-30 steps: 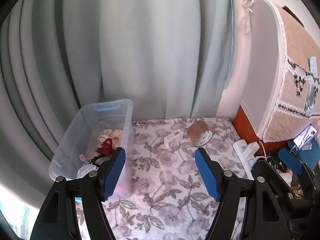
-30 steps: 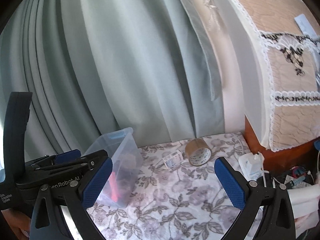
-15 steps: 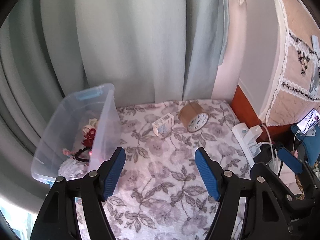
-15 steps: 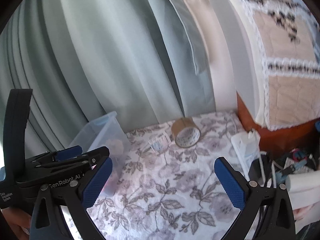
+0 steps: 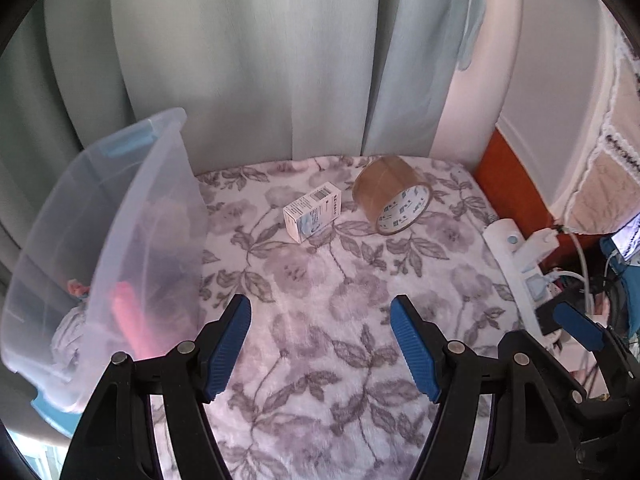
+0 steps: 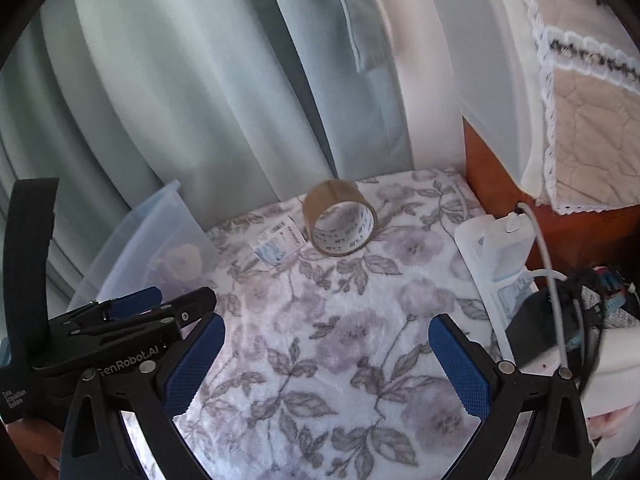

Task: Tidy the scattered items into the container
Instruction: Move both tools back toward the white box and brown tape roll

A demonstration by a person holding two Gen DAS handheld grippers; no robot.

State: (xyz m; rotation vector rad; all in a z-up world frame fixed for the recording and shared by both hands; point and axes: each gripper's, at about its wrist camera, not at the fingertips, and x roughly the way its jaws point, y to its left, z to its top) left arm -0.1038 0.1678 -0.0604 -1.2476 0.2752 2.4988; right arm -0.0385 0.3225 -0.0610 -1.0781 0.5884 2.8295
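Note:
A small white box (image 5: 313, 211) and a brown tape roll (image 5: 392, 200) lie side by side at the far edge of the floral cloth. A clear plastic bin (image 5: 100, 248) stands at the left with several items inside. My left gripper (image 5: 320, 344) is open and empty, well short of the box. My right gripper (image 6: 326, 360) is open and empty, facing the tape roll (image 6: 340, 218) and the box (image 6: 276, 246). The bin (image 6: 160, 248) shows at its left, and the left gripper (image 6: 132, 320) sits beside it.
A white power strip (image 5: 516, 256) with plugs and cables lies along the cloth's right edge, also in the right wrist view (image 6: 496, 256). Pale curtains (image 5: 260, 60) hang behind. An orange-brown panel (image 6: 492, 184) and quilted cover stand at the right.
Both grippers have moved forward and to the right, away from the bin. The box and tape roll now appear nearer and more central. Both stay open.

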